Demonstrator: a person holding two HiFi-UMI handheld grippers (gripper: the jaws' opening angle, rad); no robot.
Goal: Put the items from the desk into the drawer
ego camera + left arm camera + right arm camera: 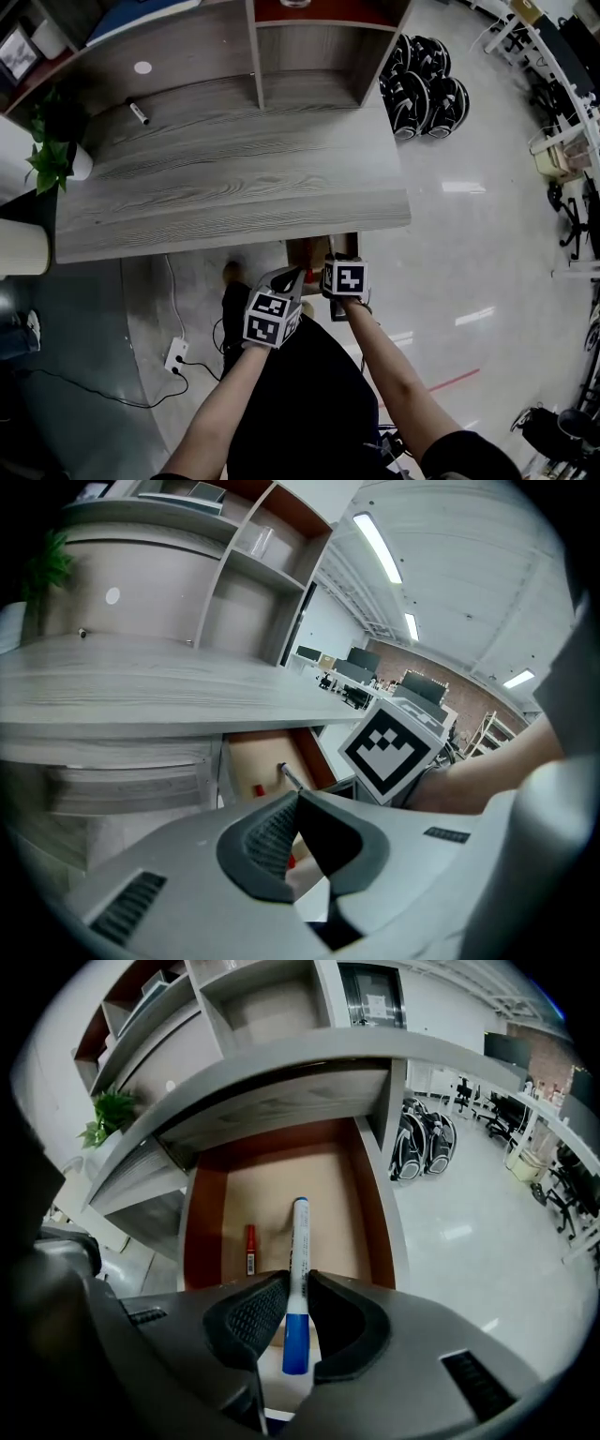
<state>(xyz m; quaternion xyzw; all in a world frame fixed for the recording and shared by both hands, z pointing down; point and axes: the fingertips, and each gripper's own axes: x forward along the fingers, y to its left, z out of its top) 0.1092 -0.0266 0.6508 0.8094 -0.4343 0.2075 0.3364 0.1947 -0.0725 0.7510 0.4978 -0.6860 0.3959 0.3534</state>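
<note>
My right gripper (298, 1281) is shut on a white marker with a blue cap (299, 1232), which points down over the open drawer (375, 1213). A red pen (250, 1249) lies on the drawer's brown floor at the left. In the head view both grippers hang below the desk's front edge, right gripper (334, 264) over the drawer (309, 251), left gripper (286, 281) just beside it. The left gripper (298, 797) has its jaws together with nothing between them. A dark marker (138, 112) lies on the desk (234, 178) at the back left.
A potted plant (52, 159) stands at the desk's left end, shelf compartments (309, 56) rise at the back. A white disc (142, 67) sits on the rear panel. A power strip (176, 354) and cables lie on the floor; black bags (422, 80) stand to the desk's right.
</note>
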